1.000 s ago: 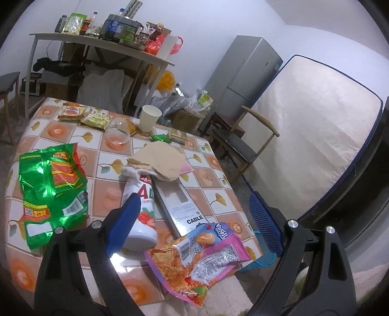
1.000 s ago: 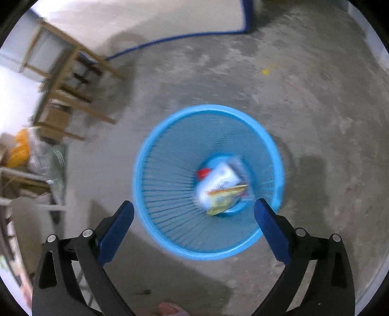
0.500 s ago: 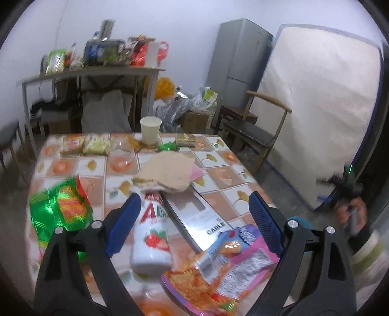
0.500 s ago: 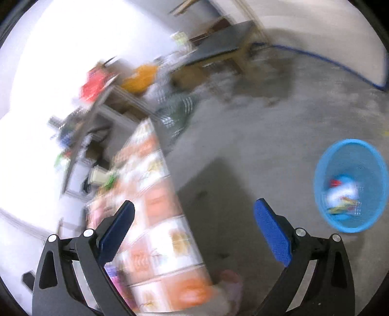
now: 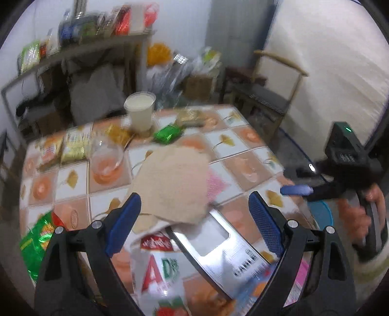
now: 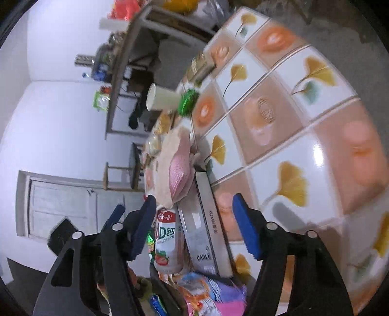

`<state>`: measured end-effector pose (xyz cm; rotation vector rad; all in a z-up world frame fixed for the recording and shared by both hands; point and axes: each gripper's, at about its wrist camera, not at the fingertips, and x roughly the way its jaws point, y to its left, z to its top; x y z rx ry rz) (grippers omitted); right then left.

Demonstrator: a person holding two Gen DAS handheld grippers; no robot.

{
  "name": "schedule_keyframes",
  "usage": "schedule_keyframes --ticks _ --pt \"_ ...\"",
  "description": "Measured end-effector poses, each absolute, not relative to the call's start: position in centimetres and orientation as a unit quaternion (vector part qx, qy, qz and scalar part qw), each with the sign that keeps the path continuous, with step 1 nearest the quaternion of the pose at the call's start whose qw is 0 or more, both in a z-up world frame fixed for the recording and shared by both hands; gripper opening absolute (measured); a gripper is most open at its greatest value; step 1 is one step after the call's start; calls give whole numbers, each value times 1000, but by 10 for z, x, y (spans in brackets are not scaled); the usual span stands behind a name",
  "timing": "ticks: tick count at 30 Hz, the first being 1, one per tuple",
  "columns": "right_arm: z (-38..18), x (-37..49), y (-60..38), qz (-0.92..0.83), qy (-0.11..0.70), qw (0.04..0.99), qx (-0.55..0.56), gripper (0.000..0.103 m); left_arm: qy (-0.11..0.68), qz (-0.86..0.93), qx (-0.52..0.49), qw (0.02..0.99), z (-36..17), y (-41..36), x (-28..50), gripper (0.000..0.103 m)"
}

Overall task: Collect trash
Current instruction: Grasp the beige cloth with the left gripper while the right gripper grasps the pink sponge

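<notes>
A beige cloth (image 5: pixel 173 184) covers the top of the white drink bottle (image 5: pixel 161 272), whose base runs off the left-wrist frame's lower edge — the shelf clutter (image 5: pixel 97 23) behind is motion-blurred, unreadable. Snack wrappers (image 6: pixel 209 295) are cut off at the right-wrist frame's bottom.

The white bottle (image 6: pixel 167 240) reads "AD"; the grey box (image 6: pixel 206 233) reads "CABLE".
</notes>
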<state>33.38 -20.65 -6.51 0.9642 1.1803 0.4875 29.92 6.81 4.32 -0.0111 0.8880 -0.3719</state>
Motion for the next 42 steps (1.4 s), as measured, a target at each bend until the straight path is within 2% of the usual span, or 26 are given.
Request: schedule_keyframes --ticks 4,8,16,20,24,27,29,30,31,32,33,38,42 --pt "-68 357 -177 218 546 689 423 52 478 -170 -57 860 19 83 334 73" --pt "-68 375 -157 224 554 687 414 49 511 -172 -99 836 -1 97 349 63" --pt "-77 395 -140 219 570 680 405 44 540 -178 -129 812 -18 104 356 29" --pt "-82 399 -136 222 574 676 406 43 543 -181 -135 809 -21 108 358 16" --pt "-86 400 -134 224 577 673 405 35 538 -182 -128 813 -21 108 358 4" --pt "-87 400 -134 224 577 673 405 33 527 -187 -131 819 -16 109 356 4" --pt "-86 400 -134 224 576 674 406 33 514 -187 -128 827 -10 109 354 8" --pt "-85 400 -134 225 575 674 405 33 511 -189 -127 829 -7 110 354 28" --pt "-83 399 -134 227 574 676 404 33 508 -193 -126 830 -5 109 354 54" --pt "-81 399 -134 229 573 677 402 33 504 -191 -122 833 -3 107 354 63" --pt "-80 400 -133 230 572 678 400 33 501 -186 -114 838 -2 105 353 66" --pt "-78 403 -129 231 572 679 397 33 522 -157 -51 837 -13 90 362 66" --pt "-79 403 -126 233 573 680 395 33 535 -156 -35 830 -24 86 366 61"
